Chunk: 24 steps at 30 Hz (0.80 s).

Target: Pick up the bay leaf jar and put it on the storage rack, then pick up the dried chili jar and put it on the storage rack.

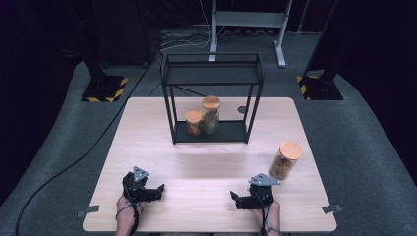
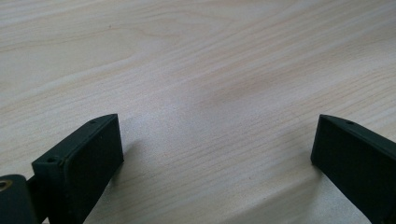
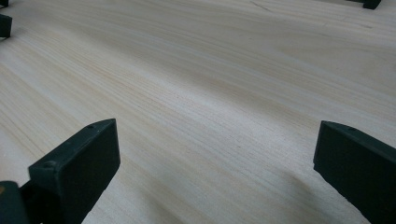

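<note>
Two hand-held grippers rest low on the table [image 1: 196,162], both spread wide with nothing between their jaws. From the left: the left hand-held gripper [image 1: 160,188], the right hand-held gripper [image 1: 234,198], then just beyond it a cork-lidded jar [image 1: 285,160] standing alone near the table's right edge, untouched.

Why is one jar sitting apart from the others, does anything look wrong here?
Nothing looks spilled or broken. One cork-lidded jar stands alone on the table near the right gripper, while two jars sit on the black rack's bottom shelf.
</note>
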Motion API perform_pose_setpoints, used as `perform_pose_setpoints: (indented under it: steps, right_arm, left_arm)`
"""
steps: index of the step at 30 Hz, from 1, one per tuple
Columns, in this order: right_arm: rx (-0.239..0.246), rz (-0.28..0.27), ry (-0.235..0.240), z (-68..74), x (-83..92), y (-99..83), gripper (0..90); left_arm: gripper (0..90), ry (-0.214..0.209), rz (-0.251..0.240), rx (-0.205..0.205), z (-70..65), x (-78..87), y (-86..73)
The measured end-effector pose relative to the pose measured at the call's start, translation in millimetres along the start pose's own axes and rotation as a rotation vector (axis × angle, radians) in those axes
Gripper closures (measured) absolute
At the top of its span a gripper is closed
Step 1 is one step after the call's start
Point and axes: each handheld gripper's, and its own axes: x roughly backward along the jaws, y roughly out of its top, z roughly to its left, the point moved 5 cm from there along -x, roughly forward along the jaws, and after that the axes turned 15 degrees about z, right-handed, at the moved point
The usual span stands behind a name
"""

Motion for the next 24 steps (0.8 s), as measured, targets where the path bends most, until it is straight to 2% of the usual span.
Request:
perform_pose_setpoints:
  steps: [6,13,20,24]
  right_arm:
    - [-0.008,-0.024,-0.006,-0.6,2.4,-0.7,0.0]
    - [-0.008,-0.022,-0.004,-0.8,2.6,-1.1,0.0]
    - [0.005,-0.01,0.034,-0.7,2.2,-1.3,0.0]
    - [0.02,0.0,0.028,-3.8,5.6,-5.6,0.0]
  left_arm:
    - [1.7,0.001,0.0,0.001,0.1,0.0,0.0]
    - [1.7,0.001,0.0,0.001,0.1,0.0,0.0]
    - [1.7,0.001,0.0,0.001,0.1,0.1,0.1]
    - [1.8,0.001,0.001,0.0,0.1,0.1,0.1]
